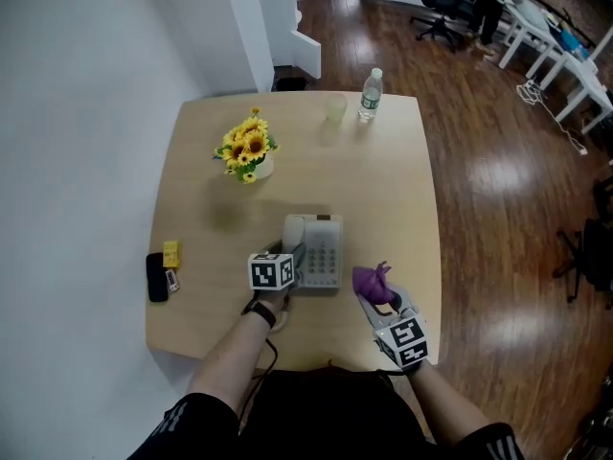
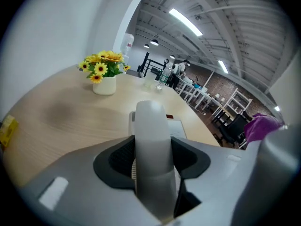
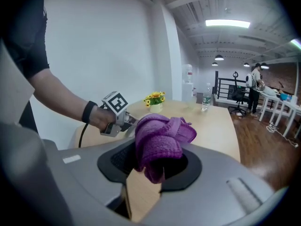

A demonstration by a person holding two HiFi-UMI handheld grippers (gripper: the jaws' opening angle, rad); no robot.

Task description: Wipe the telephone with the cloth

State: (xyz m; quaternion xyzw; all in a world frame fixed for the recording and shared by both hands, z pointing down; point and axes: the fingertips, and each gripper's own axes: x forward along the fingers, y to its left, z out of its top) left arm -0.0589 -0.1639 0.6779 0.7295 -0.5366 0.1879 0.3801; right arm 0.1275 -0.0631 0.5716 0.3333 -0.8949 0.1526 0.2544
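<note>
1. Head view: the pale wooden tabletop (image 1: 383, 180) is filling the centre of the frame, with dark wood floor to its right.
2. The grey telephone (image 1: 321, 247) is sitting on the tabletop near the person's edge, keypad facing up.
3. The left hand-held gripper (image 1: 295, 262) is reaching in at the telephone's left side. Left gripper view: its jaws are clamping the handset (image 2: 151, 140), which is running lengthwise between them.
4. The right hand-held gripper (image 1: 378, 300) is hovering just right of the telephone. Right gripper view: its jaws are pinching the bunched purple cloth (image 3: 157, 135), which is not touching the telephone.
5. A pot of sunflowers (image 1: 247, 149) is standing toward the far left of the tabletop.
6. A water bottle (image 1: 371, 94) is standing upright at the far edge.
7. A black case (image 1: 157, 276) and a yellow block (image 1: 170, 251) are lying near the left edge.
</note>
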